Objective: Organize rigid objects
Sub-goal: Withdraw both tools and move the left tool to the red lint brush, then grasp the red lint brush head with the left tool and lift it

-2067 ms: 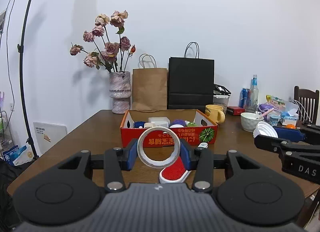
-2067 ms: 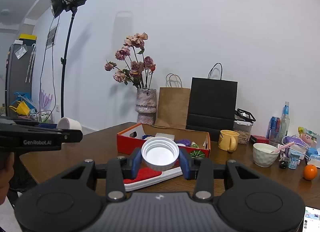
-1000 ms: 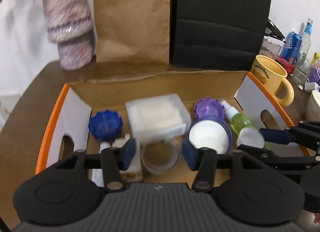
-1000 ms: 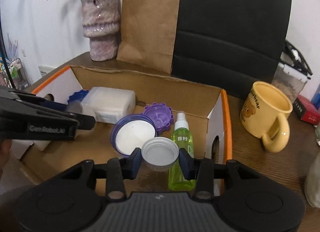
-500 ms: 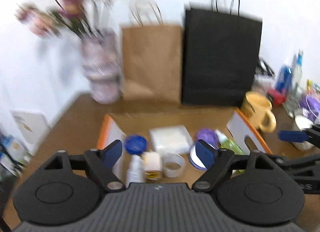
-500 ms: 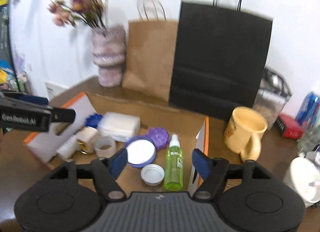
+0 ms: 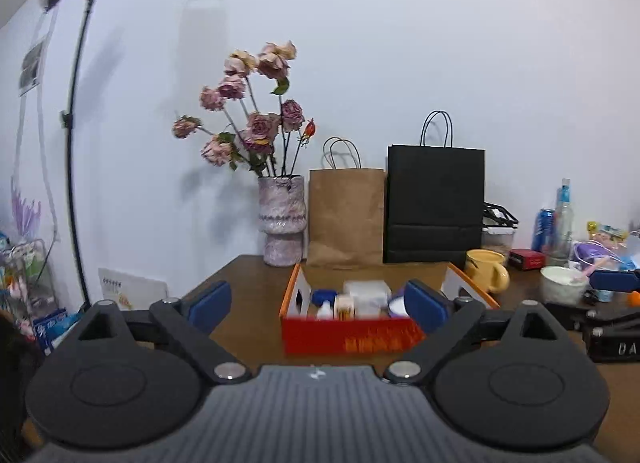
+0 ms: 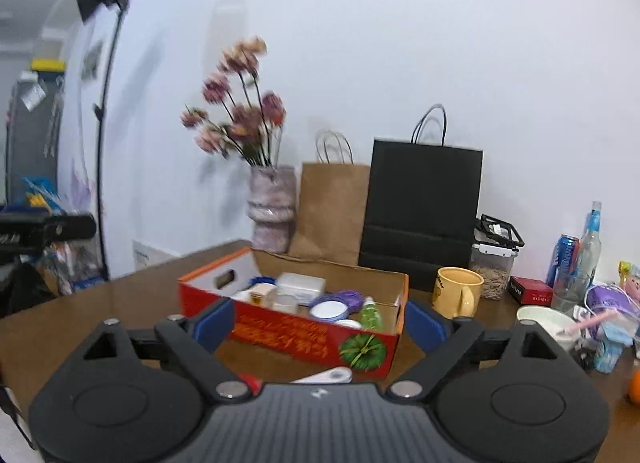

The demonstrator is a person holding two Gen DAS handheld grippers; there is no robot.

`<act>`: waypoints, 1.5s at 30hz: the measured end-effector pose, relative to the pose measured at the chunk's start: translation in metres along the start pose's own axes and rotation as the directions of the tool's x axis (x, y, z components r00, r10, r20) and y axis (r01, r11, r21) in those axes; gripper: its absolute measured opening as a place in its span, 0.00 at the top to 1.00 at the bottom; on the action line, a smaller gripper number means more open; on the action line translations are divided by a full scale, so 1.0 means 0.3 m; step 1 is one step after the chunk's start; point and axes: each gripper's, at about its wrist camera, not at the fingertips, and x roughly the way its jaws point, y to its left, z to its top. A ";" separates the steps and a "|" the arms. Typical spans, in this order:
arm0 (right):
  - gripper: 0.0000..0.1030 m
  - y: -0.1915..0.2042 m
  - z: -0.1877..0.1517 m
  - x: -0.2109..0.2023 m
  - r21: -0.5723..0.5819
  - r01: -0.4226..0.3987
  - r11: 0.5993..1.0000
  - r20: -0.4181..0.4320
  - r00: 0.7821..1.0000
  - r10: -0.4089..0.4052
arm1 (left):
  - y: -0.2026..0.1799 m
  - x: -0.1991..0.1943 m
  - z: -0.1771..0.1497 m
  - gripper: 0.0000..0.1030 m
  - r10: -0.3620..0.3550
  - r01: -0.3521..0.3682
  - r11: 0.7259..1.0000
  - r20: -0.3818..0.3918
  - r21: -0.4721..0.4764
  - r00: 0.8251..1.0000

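From my left wrist: my left hand-held gripper (image 7: 318, 301) is spreading wide with nothing between its blue pads, the red cardboard box (image 7: 348, 337) of small items ahead on the tabletop (image 7: 248, 303).

From my right wrist: my right hand-held gripper (image 8: 320, 325) is likewise widening and empty, the box (image 8: 292, 337) beyond it, a green spray bottle (image 8: 370, 315) inside.

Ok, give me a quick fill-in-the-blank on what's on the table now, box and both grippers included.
1. The green bottle lies inside the red ____.
2. The yellow mug stands ____ the box.
3. The left gripper and right gripper, jaws opening, hold ____.
4. The black bag stands next to the ____ bag.

Missing: box; outside; nothing; brown
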 end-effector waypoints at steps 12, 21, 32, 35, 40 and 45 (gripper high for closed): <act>0.11 0.084 -0.204 -0.281 0.071 0.007 0.997 0.013 1.000 -0.008 | -0.008 -0.231 -0.180 0.07 -0.005 0.000 0.999 -0.120 -0.043 0.993; 0.12 0.068 -0.207 -0.177 0.044 -0.002 0.999 -0.055 0.998 0.005 | -0.019 -0.136 -0.225 0.07 0.004 -0.012 0.999 -0.200 -0.039 0.980; 0.55 -0.130 -0.137 0.273 0.101 0.000 0.995 -0.243 0.970 0.024 | -0.076 0.194 -0.319 0.31 -0.140 0.081 0.984 -0.408 -0.158 0.902; 0.62 -0.174 -0.141 0.421 0.132 -0.014 0.991 -0.284 0.957 0.051 | -0.064 0.276 -0.319 0.38 -0.170 0.083 0.974 -0.433 -0.213 0.885; 0.65 -0.192 -0.149 0.613 0.138 -0.004 0.990 -0.335 0.941 0.051 | -0.044 0.376 -0.315 0.50 -0.198 0.071 0.957 -0.460 -0.280 0.865; 0.76 -0.222 -0.202 0.728 0.195 0.031 0.980 -0.390 0.920 0.048 | -0.043 0.414 -0.318 0.55 -0.188 0.075 0.964 -0.454 -0.256 0.871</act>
